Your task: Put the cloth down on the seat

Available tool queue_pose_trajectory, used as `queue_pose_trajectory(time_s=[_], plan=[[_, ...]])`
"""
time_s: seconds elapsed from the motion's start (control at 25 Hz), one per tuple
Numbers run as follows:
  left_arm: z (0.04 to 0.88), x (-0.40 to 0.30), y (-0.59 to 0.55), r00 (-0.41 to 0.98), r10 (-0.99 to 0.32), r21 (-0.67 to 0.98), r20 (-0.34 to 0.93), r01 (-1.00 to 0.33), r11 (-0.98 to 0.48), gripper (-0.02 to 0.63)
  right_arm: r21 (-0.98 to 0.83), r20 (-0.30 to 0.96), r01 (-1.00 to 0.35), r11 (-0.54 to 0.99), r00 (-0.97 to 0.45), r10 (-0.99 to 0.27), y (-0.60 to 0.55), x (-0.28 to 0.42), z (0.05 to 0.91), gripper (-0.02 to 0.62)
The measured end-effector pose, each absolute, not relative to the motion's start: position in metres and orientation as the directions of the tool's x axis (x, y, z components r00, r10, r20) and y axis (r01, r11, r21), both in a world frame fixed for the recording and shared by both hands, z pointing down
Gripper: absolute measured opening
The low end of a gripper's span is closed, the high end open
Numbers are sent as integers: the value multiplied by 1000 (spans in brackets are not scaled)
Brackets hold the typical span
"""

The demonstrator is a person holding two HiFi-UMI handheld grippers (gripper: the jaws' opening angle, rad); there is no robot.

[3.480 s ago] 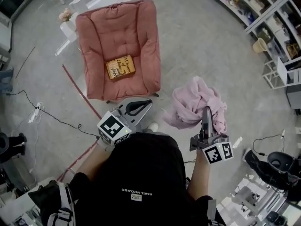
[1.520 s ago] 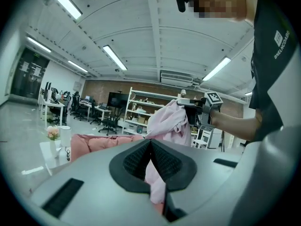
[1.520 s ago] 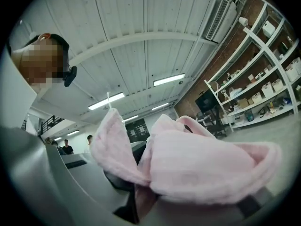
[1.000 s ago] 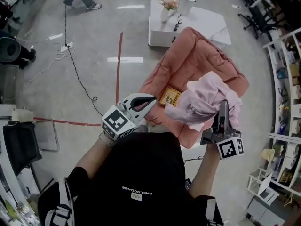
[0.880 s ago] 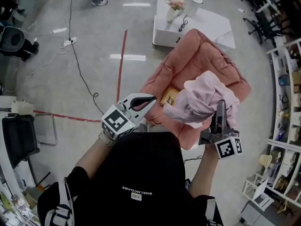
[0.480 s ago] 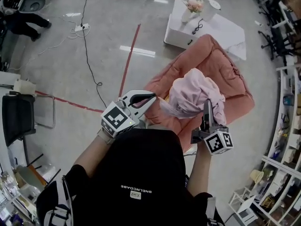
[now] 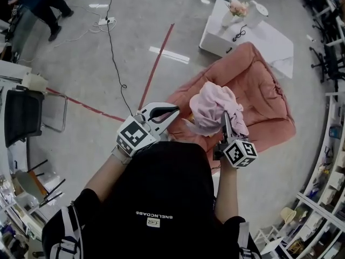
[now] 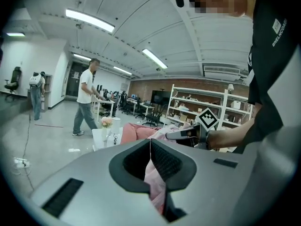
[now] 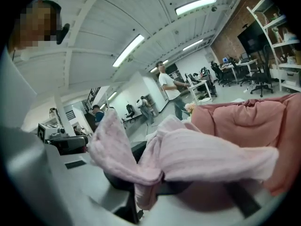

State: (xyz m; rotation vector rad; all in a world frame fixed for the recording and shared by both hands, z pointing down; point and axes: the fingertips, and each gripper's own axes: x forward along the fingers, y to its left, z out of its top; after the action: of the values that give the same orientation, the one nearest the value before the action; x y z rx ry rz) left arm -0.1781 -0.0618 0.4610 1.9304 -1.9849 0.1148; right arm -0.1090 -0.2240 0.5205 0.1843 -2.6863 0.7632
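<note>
The pink cloth [image 7: 212, 106] hangs bunched from my right gripper [image 7: 223, 117], which is shut on it over the front part of the salmon-pink armchair [image 7: 259, 90]. In the right gripper view the cloth [image 9: 207, 159] drapes over the jaws and hides them, with the chair's cushion [image 9: 244, 117] close behind. My left gripper [image 7: 168, 111] is shut and holds nothing, to the left of the cloth near the chair's front left corner. In the left gripper view the cloth [image 8: 153, 178] shows beyond its closed jaw tips [image 8: 150, 142], with the right gripper [image 8: 186, 134] farther off.
A low white table [image 7: 269, 36] with a flower vase [image 7: 236, 9] stands behind the chair. A red tape line [image 7: 156, 63] and a black cable [image 7: 116, 42] cross the grey floor at left. Shelving [image 7: 331, 53] lines the right side. A person [image 8: 85, 95] walks in the background.
My right gripper has come down and leftward with the cloth, now lower over the chair's seat front. The left gripper has sunk slightly. The head view has swung round.
</note>
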Motion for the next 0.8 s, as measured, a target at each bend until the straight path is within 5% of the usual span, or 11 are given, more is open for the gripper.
queue_pose_trajectory(time_s=[0.8], plan=[[501,-164,-65,-137,-899,197,415,-952,236,15,-465,642,-261,846,-757,119,-247,-109,703,75]])
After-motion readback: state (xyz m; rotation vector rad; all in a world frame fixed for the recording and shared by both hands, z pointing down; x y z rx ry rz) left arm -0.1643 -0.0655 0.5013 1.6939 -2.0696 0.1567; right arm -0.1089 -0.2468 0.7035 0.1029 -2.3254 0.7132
